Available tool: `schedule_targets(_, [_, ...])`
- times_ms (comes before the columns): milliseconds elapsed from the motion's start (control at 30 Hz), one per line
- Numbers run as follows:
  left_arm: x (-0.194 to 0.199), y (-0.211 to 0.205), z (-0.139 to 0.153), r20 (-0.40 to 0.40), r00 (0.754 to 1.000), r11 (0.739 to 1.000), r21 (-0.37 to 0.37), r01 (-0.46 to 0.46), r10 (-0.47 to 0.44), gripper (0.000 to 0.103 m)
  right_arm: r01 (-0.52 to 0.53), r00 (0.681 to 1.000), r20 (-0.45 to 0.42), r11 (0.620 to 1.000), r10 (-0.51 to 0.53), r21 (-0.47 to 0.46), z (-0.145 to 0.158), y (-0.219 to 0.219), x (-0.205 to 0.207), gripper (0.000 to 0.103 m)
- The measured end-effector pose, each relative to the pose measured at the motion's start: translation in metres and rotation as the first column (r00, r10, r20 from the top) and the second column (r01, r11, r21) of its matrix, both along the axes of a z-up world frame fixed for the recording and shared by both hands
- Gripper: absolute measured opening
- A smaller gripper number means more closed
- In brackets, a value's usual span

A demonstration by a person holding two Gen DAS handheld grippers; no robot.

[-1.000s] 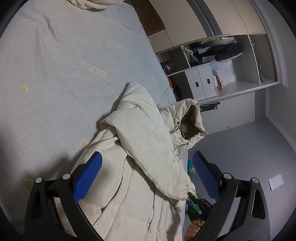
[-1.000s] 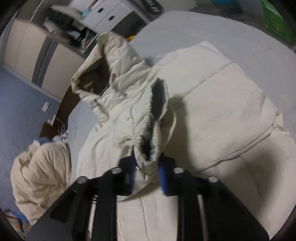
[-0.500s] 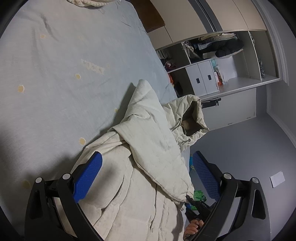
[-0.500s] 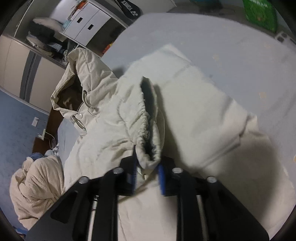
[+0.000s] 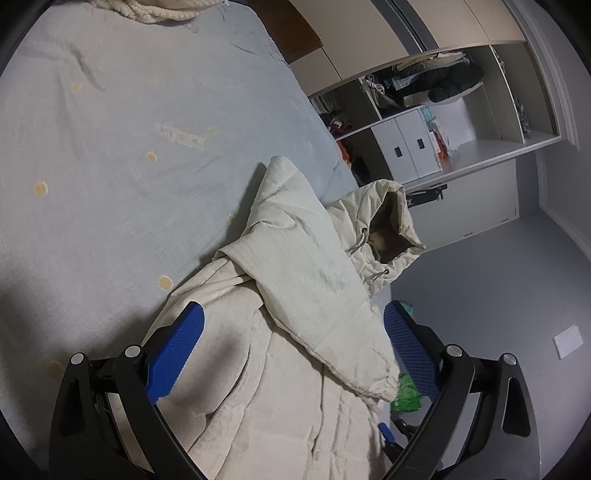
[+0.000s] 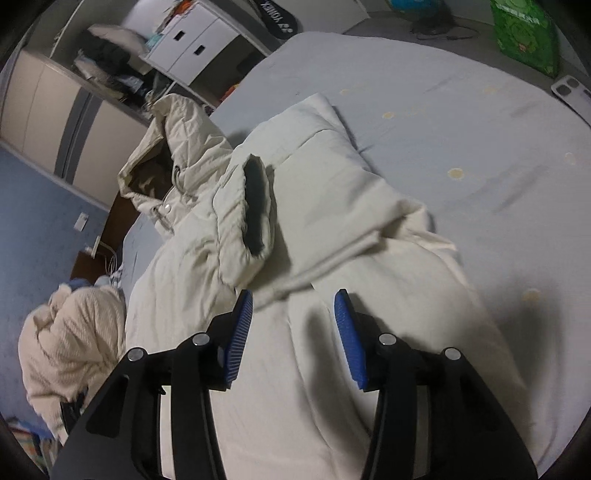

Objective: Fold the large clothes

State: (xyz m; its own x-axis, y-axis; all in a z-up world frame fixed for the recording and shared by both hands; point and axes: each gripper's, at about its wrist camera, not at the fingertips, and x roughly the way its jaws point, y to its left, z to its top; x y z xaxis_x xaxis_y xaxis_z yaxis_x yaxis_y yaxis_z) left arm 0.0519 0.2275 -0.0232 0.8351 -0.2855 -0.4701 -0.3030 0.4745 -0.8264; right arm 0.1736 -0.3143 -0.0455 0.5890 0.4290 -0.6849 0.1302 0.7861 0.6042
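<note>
A large cream padded hooded coat lies on the pale blue bed; it also shows in the right wrist view. One sleeve is folded across the body, its dark cuff opening facing up. The hood lies toward the wardrobe. My left gripper is open and empty, hovering over the coat's body. My right gripper is open and empty, just behind the folded sleeve's cuff.
An open wardrobe with white drawers stands past the bed's end. A cream knitted blanket is heaped at the bed's head. A green bag and a white scale sit on the floor.
My right gripper has opened and let go of the sleeve cuff, which now rests across the coat. The left gripper has barely moved.
</note>
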Motion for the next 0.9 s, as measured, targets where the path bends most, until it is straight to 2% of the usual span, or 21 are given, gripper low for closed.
schedule_targets(167, [0.004, -0.017, 0.012, -0.019, 0.999, 0.994, 0.099, 0.050, -0.048, 0.094, -0.063, 0.998, 0.030, 0.998, 0.063, -0.013, 0.003, -0.003, -0.020, 0.044])
schedule_targets(333, [0.011, -0.037, 0.022, -0.067, 0.994, 0.964, 0.245, 0.099, -0.085, 0.094, -0.091, 0.994, 0.066, 0.996, 0.090, 0.012, 0.004, 0.002, -0.031, 0.048])
schedule_targets(500, [0.031, -0.069, 0.035, -0.154, 0.980, 0.883, 0.434, 0.181, -0.125, 0.094, -0.098, 0.993, 0.069, 0.995, 0.097, 0.013, 0.002, 0.004, -0.032, 0.050])
schedule_targets(667, [0.056, -0.092, 0.052, -0.174, 0.974, 0.827, 0.519, 0.216, -0.145, 0.094, -0.083, 0.995, 0.055, 0.996, 0.081, 0.034, -0.003, 0.001, -0.029, 0.055])
schedule_targets(767, [0.078, -0.112, 0.069, -0.167, 0.973, 0.777, 0.586, 0.229, -0.161, 0.095, -0.094, 0.994, 0.061, 0.995, 0.093, 0.028, -0.003, 0.003, -0.028, 0.057])
schedule_targets(900, [0.104, -0.134, 0.086, -0.135, 0.970, 0.736, 0.632, 0.243, -0.204, 0.095, -0.105, 0.993, 0.061, 0.994, 0.104, 0.021, -0.005, 0.006, -0.026, 0.057])
